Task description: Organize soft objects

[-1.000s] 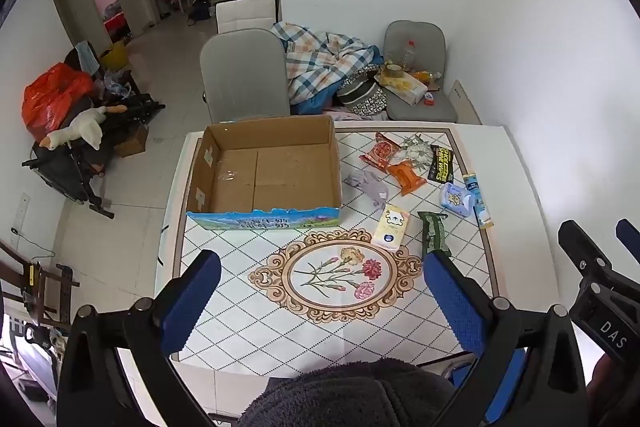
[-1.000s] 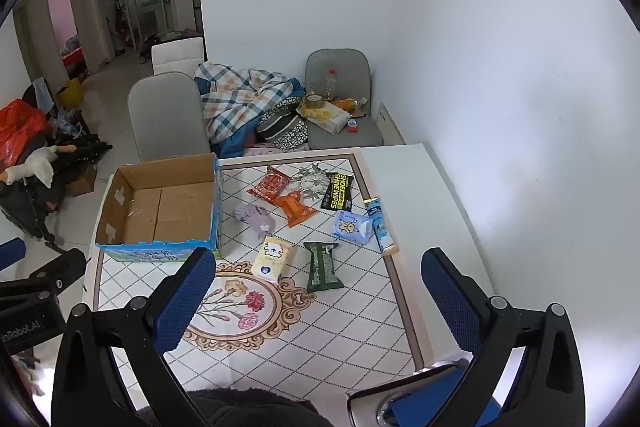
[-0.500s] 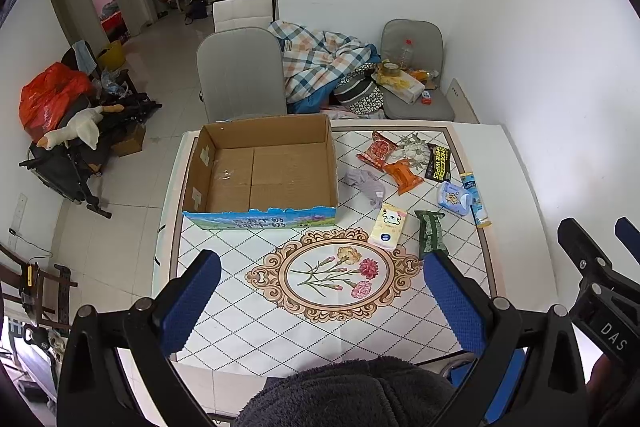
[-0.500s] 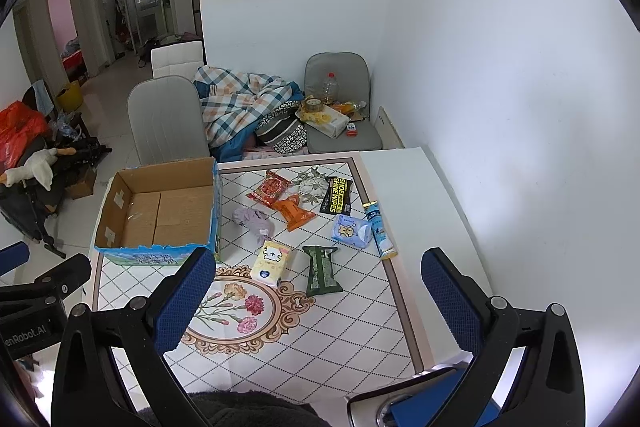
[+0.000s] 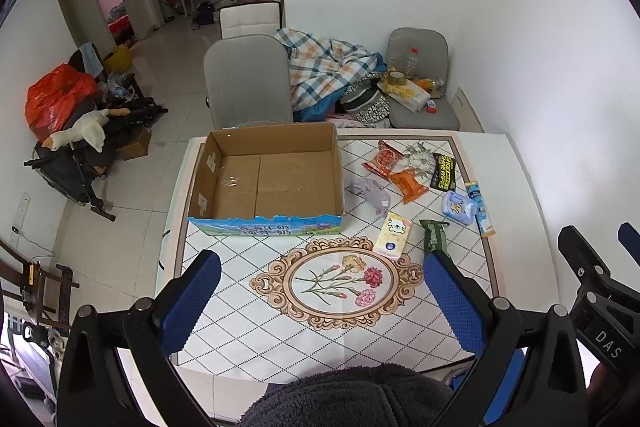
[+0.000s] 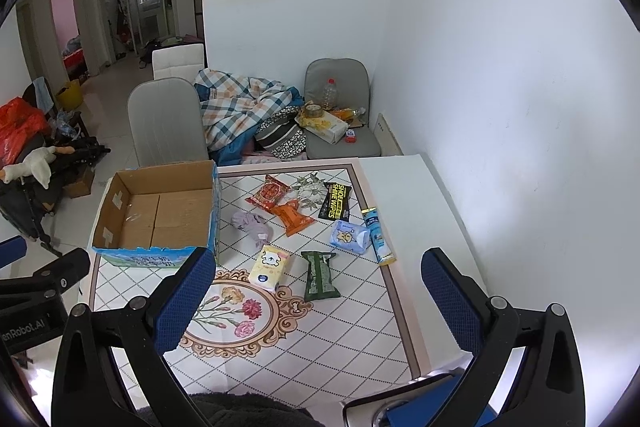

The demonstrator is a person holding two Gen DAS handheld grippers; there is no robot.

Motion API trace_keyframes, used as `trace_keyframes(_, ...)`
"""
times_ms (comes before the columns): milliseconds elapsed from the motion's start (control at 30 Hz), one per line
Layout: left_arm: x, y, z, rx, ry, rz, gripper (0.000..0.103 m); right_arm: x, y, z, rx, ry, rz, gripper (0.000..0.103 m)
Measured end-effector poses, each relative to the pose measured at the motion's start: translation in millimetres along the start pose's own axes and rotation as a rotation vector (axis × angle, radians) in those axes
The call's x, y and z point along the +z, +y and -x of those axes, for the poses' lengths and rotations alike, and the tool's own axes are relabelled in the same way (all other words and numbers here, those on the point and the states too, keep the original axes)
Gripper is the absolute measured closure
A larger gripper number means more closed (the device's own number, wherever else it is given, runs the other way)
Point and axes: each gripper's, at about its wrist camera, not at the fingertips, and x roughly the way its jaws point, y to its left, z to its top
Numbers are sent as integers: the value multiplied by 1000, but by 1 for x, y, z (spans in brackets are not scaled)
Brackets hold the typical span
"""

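while both spread wide and empty, left hand-held gripper (image 5: pixel 320 291), right hand-held gripper (image 6: pixel 316 287), soft packets (image 6: pixel 316 223) well ahead on table (image 6: pixel 352 331)

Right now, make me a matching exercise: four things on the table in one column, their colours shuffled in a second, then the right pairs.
Things:
1. tissue pack
2. wipes pack
3. crumpled cloth
4. snack packet

Colours:
A. orange
B. dark green
C. pale yellow
D. lilac grey

Pairs: 1-C, 2-B, 3-D, 4-A

All four lie on the table, right of the cardboard box.
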Motion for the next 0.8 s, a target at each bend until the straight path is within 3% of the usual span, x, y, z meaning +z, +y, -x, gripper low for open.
trace_keyframes(800, 2, 1, -1, 5, -11, 4, 0, 1, 7, 7, 15, -44, -8, 0)
